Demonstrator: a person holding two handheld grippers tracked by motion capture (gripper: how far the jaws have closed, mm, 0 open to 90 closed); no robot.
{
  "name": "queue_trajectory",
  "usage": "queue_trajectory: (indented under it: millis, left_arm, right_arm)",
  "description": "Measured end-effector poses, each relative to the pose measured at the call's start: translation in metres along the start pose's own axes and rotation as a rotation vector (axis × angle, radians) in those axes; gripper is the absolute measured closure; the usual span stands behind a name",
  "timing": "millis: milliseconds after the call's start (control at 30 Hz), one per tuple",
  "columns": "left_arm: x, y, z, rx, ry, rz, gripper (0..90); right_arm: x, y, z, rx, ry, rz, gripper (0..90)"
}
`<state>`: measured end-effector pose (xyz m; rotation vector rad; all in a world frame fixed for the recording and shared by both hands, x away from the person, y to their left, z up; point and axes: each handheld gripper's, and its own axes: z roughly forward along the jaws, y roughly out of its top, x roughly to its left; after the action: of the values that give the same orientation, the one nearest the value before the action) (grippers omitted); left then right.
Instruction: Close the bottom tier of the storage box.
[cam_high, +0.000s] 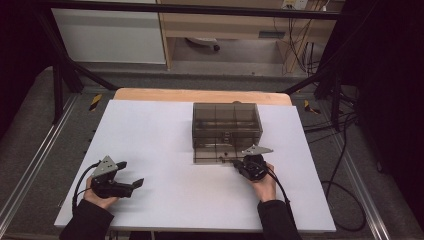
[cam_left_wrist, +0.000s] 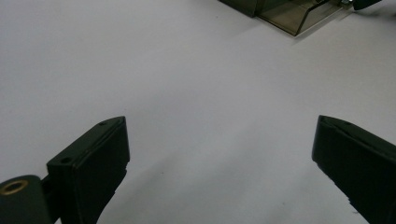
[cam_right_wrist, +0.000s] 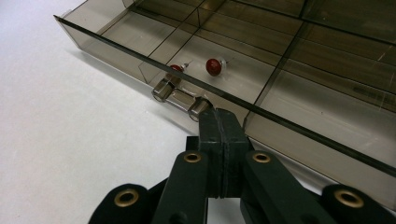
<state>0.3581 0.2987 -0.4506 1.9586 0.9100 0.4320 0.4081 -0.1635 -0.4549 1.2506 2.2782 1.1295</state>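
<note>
A smoky see-through drawer box (cam_high: 226, 122) stands at the middle of the white board (cam_high: 160, 145). Its bottom drawer (cam_right_wrist: 289, 93) is pulled out toward me and split into compartments. One compartment holds a small red round-headed piece (cam_right_wrist: 214, 66), with a second (cam_right_wrist: 176, 68) beside the divider. My right gripper (cam_right_wrist: 217, 114) is shut, jaws pressed together, its tip against the right end of the drawer's metal handle (cam_right_wrist: 180, 98); nothing shows between the pads. From above, this right gripper (cam_high: 236, 163) sits at the drawer front. My left gripper (cam_high: 130, 174) rests open at the front left, well clear of the box.
In the left gripper view its jaws (cam_left_wrist: 219, 126) stand wide over bare white board, with a corner of the drawer (cam_left_wrist: 294, 14) far off. A wooden edge (cam_high: 200, 95) lies behind the board. Cables (cam_high: 345, 165) trail on the floor at the right.
</note>
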Motion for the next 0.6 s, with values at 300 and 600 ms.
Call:
queue_trajectory:
  millis: [300,600]
  left_arm:
    - [0.0001,0.0,-0.0002,0.0,0.001,0.001,4.3]
    - [0.0002,0.0,-0.0003,0.0,0.002,0.001,4.3]
  right_arm:
    - [-0.0008,0.0034,0.002,-0.003,-0.003,0.004,90.0]
    - [-0.0032,0.0053,0.0049,-0.004,-0.009,0.015,90.0]
